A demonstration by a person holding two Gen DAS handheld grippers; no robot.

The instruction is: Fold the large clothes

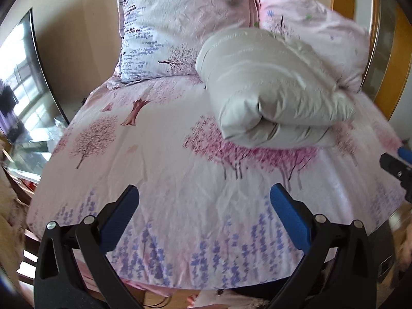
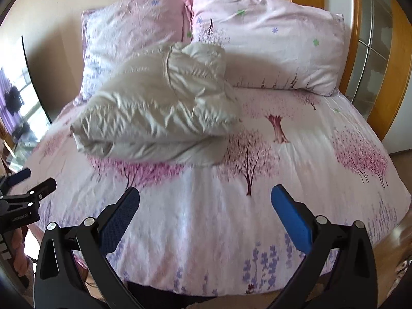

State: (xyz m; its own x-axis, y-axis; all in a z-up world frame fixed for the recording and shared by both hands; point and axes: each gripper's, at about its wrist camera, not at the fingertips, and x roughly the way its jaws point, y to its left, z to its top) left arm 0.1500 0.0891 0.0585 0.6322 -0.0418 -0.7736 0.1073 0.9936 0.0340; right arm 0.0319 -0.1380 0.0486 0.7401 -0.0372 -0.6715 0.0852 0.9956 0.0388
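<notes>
A puffy off-white padded jacket point(image 1: 270, 87) lies folded into a thick bundle on the bed, near the pillows; the right wrist view shows the jacket point(image 2: 159, 108) left of centre. My left gripper point(image 1: 204, 200) is open over the sheet's near part, well short of the bundle, with nothing between its blue pads. My right gripper point(image 2: 206, 200) is also open and empty above the sheet, apart from the jacket. Each gripper shows at the other view's edge: the right gripper point(image 1: 396, 162) and the left gripper point(image 2: 28, 180).
The bed point(image 1: 159, 170) carries a pink and white sheet printed with trees. Two matching pillows point(image 2: 267, 46) lean against the beige wall. A wooden frame point(image 2: 373, 59) stands to the right. A dark screen point(image 1: 28, 90) is to the left. Wooden floor lies below the bed's near edge.
</notes>
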